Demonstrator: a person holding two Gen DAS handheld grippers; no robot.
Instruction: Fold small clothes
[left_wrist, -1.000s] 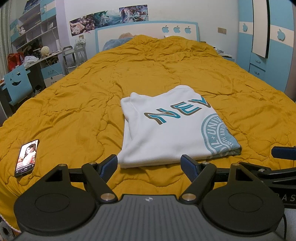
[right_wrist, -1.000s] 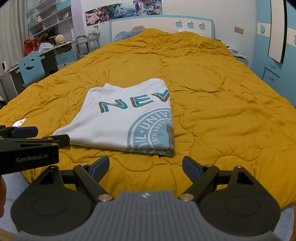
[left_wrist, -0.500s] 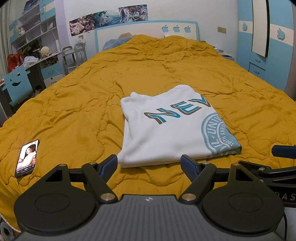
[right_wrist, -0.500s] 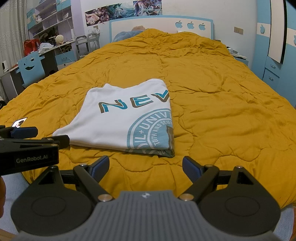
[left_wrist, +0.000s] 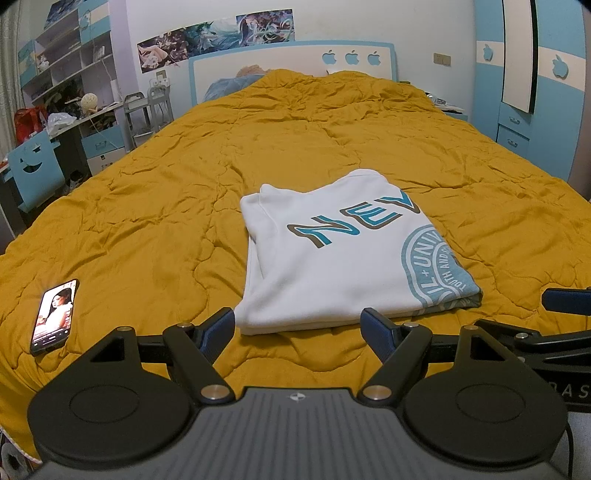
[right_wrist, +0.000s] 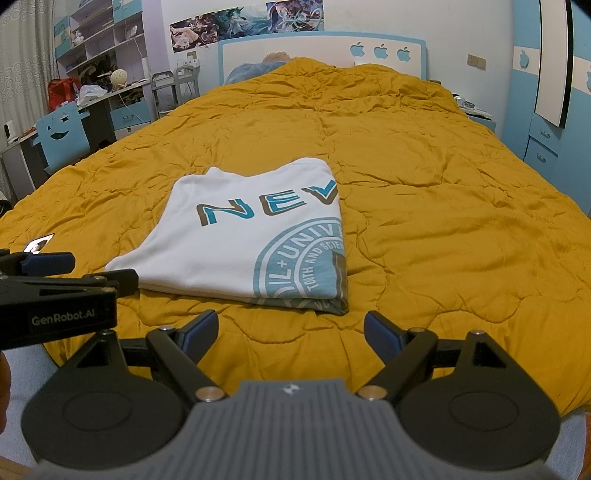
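Note:
A white T-shirt (left_wrist: 332, 254) with blue "NEV" lettering and a round blue print lies folded flat on the mustard quilt (left_wrist: 184, 192); it also shows in the right wrist view (right_wrist: 251, 236). My left gripper (left_wrist: 299, 328) is open and empty, just short of the shirt's near edge. My right gripper (right_wrist: 291, 328) is open and empty, just short of the shirt's near right corner. The left gripper also shows at the left edge of the right wrist view (right_wrist: 74, 273).
A phone (left_wrist: 53, 315) with a lit screen lies on the quilt near the left front edge. A desk, blue chair (left_wrist: 35, 170) and shelves stand left of the bed. A blue wardrobe (left_wrist: 535, 92) stands right. The headboard (left_wrist: 295, 62) is far behind.

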